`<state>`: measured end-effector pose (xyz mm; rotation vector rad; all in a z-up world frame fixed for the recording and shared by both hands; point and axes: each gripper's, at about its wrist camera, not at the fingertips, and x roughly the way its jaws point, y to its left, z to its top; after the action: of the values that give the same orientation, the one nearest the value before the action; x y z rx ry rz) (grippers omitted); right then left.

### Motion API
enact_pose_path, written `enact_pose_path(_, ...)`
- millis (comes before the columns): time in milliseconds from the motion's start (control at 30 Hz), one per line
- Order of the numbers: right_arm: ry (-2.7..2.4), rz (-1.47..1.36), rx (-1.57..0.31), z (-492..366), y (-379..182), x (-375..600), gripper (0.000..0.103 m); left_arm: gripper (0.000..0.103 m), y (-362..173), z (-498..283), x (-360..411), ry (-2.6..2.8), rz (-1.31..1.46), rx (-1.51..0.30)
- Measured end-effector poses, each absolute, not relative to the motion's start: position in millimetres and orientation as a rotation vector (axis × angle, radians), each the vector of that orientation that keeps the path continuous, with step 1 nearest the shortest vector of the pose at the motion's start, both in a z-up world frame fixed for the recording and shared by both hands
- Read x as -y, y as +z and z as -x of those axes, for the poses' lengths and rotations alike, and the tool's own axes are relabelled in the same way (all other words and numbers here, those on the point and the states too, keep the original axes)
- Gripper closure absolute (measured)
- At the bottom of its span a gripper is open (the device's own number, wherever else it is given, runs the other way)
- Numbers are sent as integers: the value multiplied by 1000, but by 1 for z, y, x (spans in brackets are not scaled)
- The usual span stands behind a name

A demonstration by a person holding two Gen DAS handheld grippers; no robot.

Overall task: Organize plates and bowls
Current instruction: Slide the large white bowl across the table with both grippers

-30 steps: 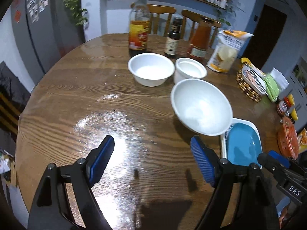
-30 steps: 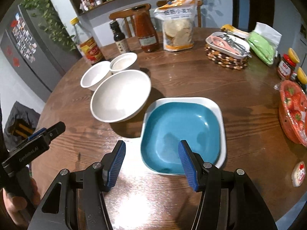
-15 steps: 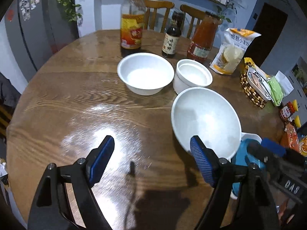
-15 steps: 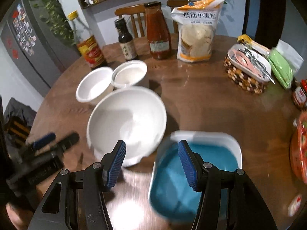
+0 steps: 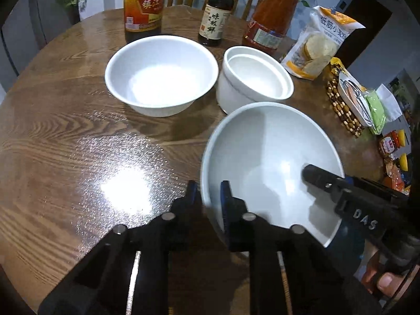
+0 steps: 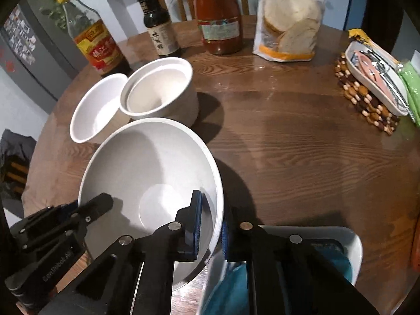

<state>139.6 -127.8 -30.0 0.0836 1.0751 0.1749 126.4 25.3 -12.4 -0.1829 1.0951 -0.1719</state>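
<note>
A large white bowl point(image 5: 265, 157) point(image 6: 149, 168) sits on the round wooden table. My left gripper point(image 5: 208, 191) is shut on its left rim, one pad inside and one outside. My right gripper point(image 6: 211, 225) is shut on its right rim the same way. Behind it stand a medium white bowl point(image 5: 160, 73) point(image 6: 92, 110) and a small deep white bowl point(image 5: 254, 78) point(image 6: 160, 89). A blue square plate on a white square plate point(image 6: 349, 244) lies under my right gripper, mostly hidden.
Three sauce bottles point(image 5: 144, 2) point(image 6: 220, 13) and a bag of flour point(image 6: 291, 18) stand at the back. A beaded trivet with a dish point(image 6: 367, 92) and green packets lie at the right. Small jars point(image 5: 391, 144) sit near the right edge.
Both grippers moved forward to the large bowl and closed on its opposite rims. They were open before.
</note>
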Motion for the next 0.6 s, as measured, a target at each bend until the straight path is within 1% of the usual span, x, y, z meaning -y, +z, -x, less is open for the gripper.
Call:
enact_pose_path(133,180,-85,-1068,-132,-27,120,89,91,-12,-125,-30,-154,192,-1096)
enact_pose_path(267,223,-73,-1054,-110,-17,103,89,91,2,-112,-44,-138,198,-1062)
enact_pose_path(433,303,-71,-1063,-77,-14,80,89,91,18,-80,-71,-99,199,-1030)
enact_pose_path(600,367,-59,-1093,-52,-22,60,89,90,16,-44,-91,-58,187,-1029)
